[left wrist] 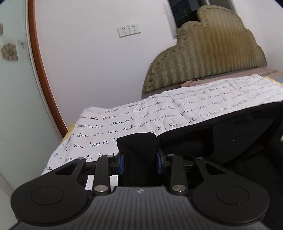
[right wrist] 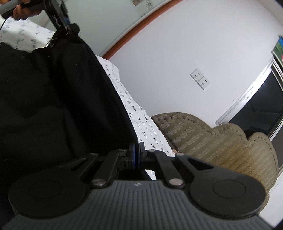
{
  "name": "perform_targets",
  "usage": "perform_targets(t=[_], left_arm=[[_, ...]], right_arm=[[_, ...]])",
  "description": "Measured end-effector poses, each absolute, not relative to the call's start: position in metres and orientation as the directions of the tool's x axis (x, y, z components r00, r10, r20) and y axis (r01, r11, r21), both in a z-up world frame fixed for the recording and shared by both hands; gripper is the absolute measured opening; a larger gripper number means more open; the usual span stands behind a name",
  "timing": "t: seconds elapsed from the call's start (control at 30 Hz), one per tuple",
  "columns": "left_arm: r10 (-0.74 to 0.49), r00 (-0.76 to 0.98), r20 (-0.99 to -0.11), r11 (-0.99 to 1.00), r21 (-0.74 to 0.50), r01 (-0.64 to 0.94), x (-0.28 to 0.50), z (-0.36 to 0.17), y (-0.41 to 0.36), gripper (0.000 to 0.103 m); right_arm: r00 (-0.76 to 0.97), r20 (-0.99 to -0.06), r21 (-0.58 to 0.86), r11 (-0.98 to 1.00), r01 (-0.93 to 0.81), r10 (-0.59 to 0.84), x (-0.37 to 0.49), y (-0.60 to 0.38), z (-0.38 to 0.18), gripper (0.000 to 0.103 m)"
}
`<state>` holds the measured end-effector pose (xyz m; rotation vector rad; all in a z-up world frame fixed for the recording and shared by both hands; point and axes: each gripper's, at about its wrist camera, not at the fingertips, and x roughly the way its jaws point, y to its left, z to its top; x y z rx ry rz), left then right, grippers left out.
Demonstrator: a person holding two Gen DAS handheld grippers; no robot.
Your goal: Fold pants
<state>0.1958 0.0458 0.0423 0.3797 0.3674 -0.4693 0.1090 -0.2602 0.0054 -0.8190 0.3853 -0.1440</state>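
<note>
Left wrist view: black pants held up over a bed, pinched by both claws.

Left claw clamped on a thick bunched fold of the pants between its blue pads; rest of the dark cloth draped off to the right over the white sheet with blue script; olive padded headboard behind, double wall socket on the white wall. Right wrist view: right claw nearly shut, gripping a thin edge of the pants; fabric stretched up and away to the left claw at top left, held in a hand.
</note>
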Motion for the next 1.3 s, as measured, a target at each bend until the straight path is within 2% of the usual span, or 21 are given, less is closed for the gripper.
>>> perform_targets(t=[0.3, 0.5, 0.73, 0.83, 0.9, 1.03, 1.17, 1.3], left_arm=[[-0.350, 0.812, -0.466, 0.762, 0.363, 0.536, 0.138, 0.007, 0.061, 0.033], [-0.319, 0.798, -0.512, 0.780, 0.336, 0.528, 0.123, -0.011, 0.083, 0.037], [-0.318, 0.801, -0.507, 0.767, 0.359, 0.532, 0.097, -0.015, 0.097, 0.038], [-0.271, 0.800, -0.536, 0.778, 0.367, 0.510, 0.101, -0.018, 0.101, 0.056], [-0.211, 0.807, -0.551, 0.806, 0.369, 0.463, 0.107, -0.020, 0.111, 0.075], [-0.211, 0.803, -0.558, 0.852, 0.297, 0.431, 0.107, -0.010, 0.134, 0.077], [-0.161, 0.853, -0.496, 0.869, 0.339, 0.361, 0.101, 0.007, 0.137, 0.077], [-0.157, 0.864, -0.478, 0.918, 0.251, 0.306, 0.103, 0.028, 0.141, 0.077]], right_arm=[[0.933, -0.265, -0.814, 0.575, -0.081, -0.243, 0.049, -0.222, -0.024, 0.002], [0.937, -0.289, -0.879, 0.442, -0.178, -0.197, 0.020, -0.191, -0.059, 0.002], [0.928, -0.327, -0.884, 0.405, -0.234, -0.178, 0.006, -0.176, -0.071, 0.002], [0.920, -0.351, -0.877, 0.405, -0.258, -0.173, 0.004, -0.174, -0.073, 0.002], [0.909, -0.377, -0.874, 0.394, -0.285, -0.178, -0.005, -0.165, -0.079, 0.002], [0.904, -0.389, -0.874, 0.381, -0.301, -0.179, -0.003, -0.165, -0.083, 0.002], [0.896, -0.407, -0.867, 0.383, -0.318, -0.179, -0.002, -0.163, -0.081, 0.002], [0.884, -0.418, -0.866, 0.384, -0.320, -0.208, -0.006, -0.162, -0.085, 0.002]])
